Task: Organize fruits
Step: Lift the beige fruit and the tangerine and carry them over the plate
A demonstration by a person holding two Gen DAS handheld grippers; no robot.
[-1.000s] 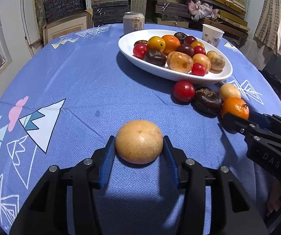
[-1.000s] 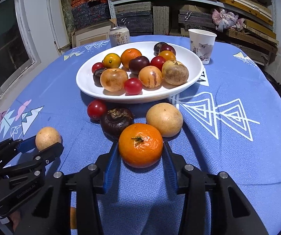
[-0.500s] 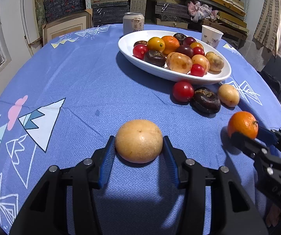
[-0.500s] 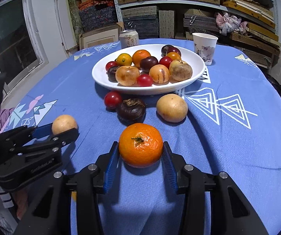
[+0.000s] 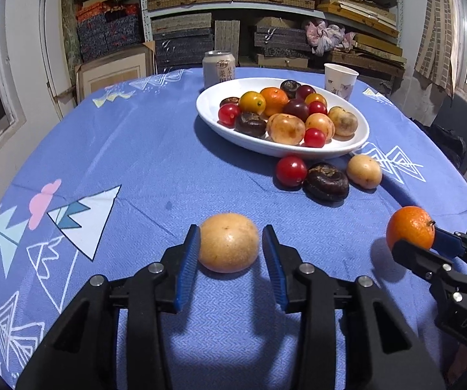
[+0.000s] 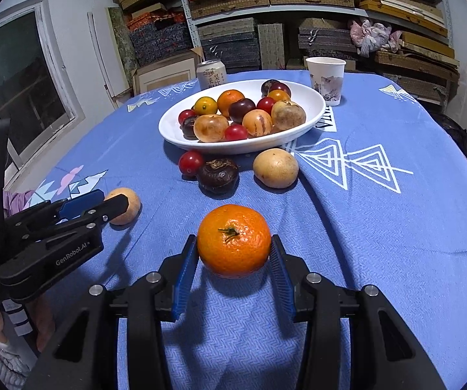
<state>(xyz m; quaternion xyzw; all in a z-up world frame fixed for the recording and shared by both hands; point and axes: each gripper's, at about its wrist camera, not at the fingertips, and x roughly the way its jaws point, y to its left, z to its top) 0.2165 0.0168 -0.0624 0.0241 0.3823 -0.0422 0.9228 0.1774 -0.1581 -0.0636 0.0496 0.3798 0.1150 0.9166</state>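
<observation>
Left wrist view. My left gripper (image 5: 230,253) sits at lower centre. Its jaws are closing with a yellow-tan round fruit (image 5: 228,242) between them. The left blue pad appears to touch the fruit; a thin gap shows at the right pad. The fruit rests on the blue tablecloth (image 5: 129,149). It is slightly wider than tall, long axis across the frame, with a small dimple on top. At the right edge, my right gripper (image 5: 423,243) holds a mandarin (image 5: 409,227), stem toward the right. White letters "DAS" are readable on the gripper body. At upper centre, a white oval dish (image 5: 210,113) holds mixed fruits. In front of it lie a cherry tomato (image 5: 291,171), a dark water chestnut (image 5: 326,182) and a second tan fruit (image 5: 363,171). A drink can (image 5: 219,68) carries characters I cannot read. A paper cup (image 5: 340,79) stands to the right of the dish.

Right wrist view. My right gripper (image 6: 234,253) is clamped on the mandarin (image 6: 233,239) at lower centre, both blue pads against its sides. The green stem faces the camera, slightly upward. At left, the left gripper (image 6: 106,203) reads "GenRobot.AI"; a small label reads "Data Acquisition System". The yellow-tan round fruit (image 6: 126,206) shows at its fingertips. The tablecloth print beside the dish has letters, partly hidden and not readable.
</observation>
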